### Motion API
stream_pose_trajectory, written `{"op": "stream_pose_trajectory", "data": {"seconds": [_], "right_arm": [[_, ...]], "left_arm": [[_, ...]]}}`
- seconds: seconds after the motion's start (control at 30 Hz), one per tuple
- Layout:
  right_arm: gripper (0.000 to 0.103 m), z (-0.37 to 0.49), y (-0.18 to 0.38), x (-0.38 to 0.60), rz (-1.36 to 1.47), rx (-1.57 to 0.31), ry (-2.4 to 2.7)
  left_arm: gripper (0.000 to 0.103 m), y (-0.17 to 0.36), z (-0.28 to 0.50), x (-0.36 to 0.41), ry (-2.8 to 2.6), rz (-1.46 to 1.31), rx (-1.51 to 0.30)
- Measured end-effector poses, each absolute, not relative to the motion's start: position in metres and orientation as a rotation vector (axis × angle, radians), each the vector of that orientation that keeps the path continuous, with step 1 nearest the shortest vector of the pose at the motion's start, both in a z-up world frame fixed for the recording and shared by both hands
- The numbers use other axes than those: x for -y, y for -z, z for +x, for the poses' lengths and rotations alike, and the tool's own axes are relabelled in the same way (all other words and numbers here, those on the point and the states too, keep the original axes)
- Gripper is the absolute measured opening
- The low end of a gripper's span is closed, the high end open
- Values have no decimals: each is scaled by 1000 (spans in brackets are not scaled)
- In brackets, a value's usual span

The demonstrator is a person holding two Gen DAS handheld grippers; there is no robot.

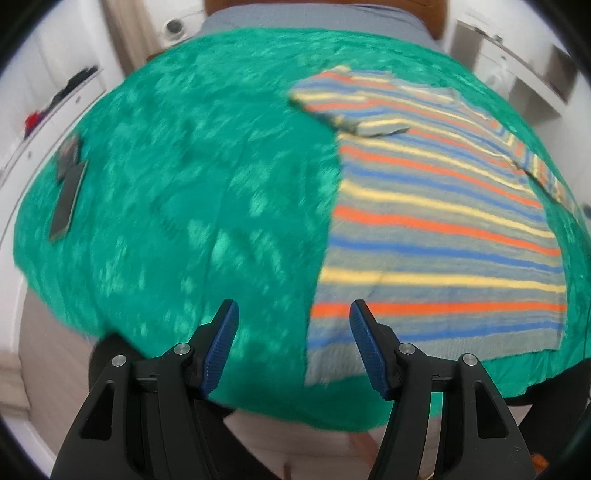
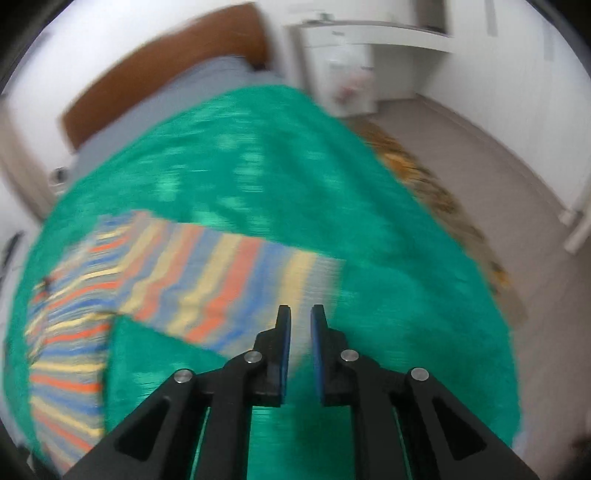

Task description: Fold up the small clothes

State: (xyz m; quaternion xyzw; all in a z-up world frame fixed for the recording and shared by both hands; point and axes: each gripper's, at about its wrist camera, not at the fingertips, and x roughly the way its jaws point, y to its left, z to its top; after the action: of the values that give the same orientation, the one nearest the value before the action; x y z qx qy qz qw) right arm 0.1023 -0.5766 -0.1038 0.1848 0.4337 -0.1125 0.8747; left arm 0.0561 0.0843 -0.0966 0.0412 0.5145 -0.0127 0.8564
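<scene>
A small shirt (image 1: 443,221) striped in orange, blue, yellow and grey lies flat on a green blanket (image 1: 184,184), right of centre in the left wrist view. My left gripper (image 1: 293,306) hovers over the shirt's near left corner, jaws wide open with nothing between them. In the blurred right wrist view, the shirt (image 2: 207,280) lies to the left with one sleeve stretched out toward the middle. My right gripper (image 2: 300,310) sits just below that sleeve's end, over the blanket (image 2: 295,166). Its jaws stand a narrow gap apart and no cloth is between them.
A dark flat slab with a smaller dark item (image 1: 68,192) rests on the blanket's left side. A brown headboard (image 2: 166,74) and grey sheet (image 1: 314,18) lie beyond the blanket. White furniture (image 2: 354,66) and an orange-brown rug (image 2: 424,177) flank the bed's right side.
</scene>
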Motion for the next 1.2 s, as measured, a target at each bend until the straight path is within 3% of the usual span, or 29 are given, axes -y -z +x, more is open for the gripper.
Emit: {"op": "stream_pose_trajectory", "data": {"seconds": [0.1, 0.27, 0.4, 0.47, 0.63, 0.7, 0.77, 0.93, 1.03, 1.2], "right_arm": [[40, 112, 123, 557, 384, -939, 147], [40, 93, 143, 551, 319, -979, 238], [43, 54, 116, 528, 299, -900, 252], [45, 34, 109, 513, 304, -875, 232], [45, -3, 111, 469, 304, -854, 176], [45, -9, 114, 457, 305, -846, 167], [45, -16, 116, 446, 295, -840, 157], [45, -24, 113, 420, 242, -813, 143], [45, -23, 110, 413, 243, -792, 140], [45, -21, 119, 400, 249, -797, 132]], "left_arm": [[70, 70, 80, -70, 72, 163, -1016], [89, 32, 128, -51, 156, 277, -898], [87, 56, 175, -7, 356, 479, -859], [77, 89, 200, 13, 395, 587, -885], [74, 151, 250, 28, 403, 710, -991], [66, 151, 263, 21, 416, 627, -1017], [5, 146, 274, 14, 413, 515, -1055], [3, 100, 283, -38, 294, 234, -989], [3, 76, 291, -115, 85, -15, -945], [2, 95, 294, -223, -303, -201, -988]]}}
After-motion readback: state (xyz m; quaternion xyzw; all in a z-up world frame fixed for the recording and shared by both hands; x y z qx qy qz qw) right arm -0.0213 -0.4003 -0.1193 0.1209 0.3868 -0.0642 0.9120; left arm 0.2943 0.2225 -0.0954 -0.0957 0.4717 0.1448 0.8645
